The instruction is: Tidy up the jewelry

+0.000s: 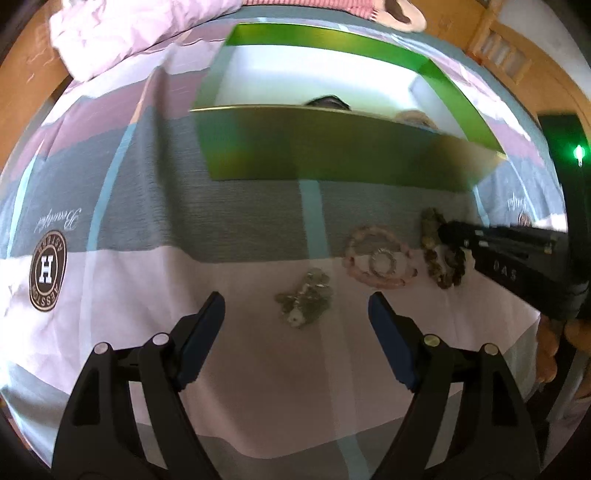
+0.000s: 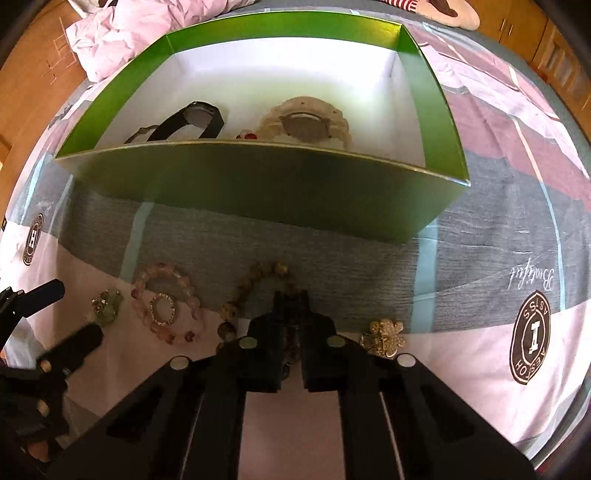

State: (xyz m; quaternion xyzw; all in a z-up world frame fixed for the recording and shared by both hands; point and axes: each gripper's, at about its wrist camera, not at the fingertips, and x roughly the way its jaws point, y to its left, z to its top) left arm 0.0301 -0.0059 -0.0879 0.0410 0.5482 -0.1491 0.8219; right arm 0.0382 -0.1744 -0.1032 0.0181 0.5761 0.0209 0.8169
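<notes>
Right wrist view: your right gripper (image 2: 291, 301) has its jaws pinched on the brown bead bracelet (image 2: 255, 291) on the bed; green box (image 2: 258, 192) sits straight ahead. Left gripper (image 1: 295, 314) jaws spread, idle.

Green box (image 2: 258, 192), pink bead bracelet (image 2: 166, 306), patchwork-print sheet (image 2: 498, 229).

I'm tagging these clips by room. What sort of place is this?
Most likely a bedroom. The jewelry and green box sit on a printed bedsheet, with a crumpled pink quilt behind and wooden furniture at the edges.
</notes>
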